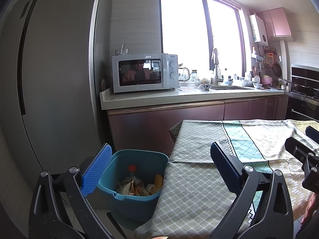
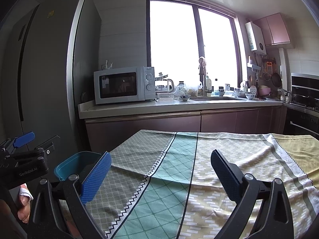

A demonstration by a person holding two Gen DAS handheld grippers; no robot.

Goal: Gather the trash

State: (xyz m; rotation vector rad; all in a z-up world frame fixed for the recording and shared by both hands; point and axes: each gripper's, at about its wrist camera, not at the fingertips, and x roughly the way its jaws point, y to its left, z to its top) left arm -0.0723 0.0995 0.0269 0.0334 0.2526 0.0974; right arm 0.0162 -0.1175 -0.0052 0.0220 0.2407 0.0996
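Left wrist view shows the left gripper [image 1: 159, 171] with its blue ribbed pads spread wide apart, nothing between them and nothing touched. It hangs over the near left corner of the table, whose patterned green, teal and yellow tablecloth [image 1: 199, 179] drapes over the edge. Just beside that corner, on the floor below, stands a blue plastic trash bin [image 1: 121, 196]; inside lies crumpled wrappers, orange scraps and a bottle with a red cap [image 1: 132, 167]. Right wrist view shows the right gripper [image 2: 160, 174] likewise wide open and empty, held above the bare cloth. A hand [image 2: 24, 209] grips the left tool at that picture's left edge. Beyond the table a white microwave oven [image 1: 143, 72] sits on the pale kitchen counter [image 1: 179, 97], next to a tall grey refrigerator [image 1: 55, 75].
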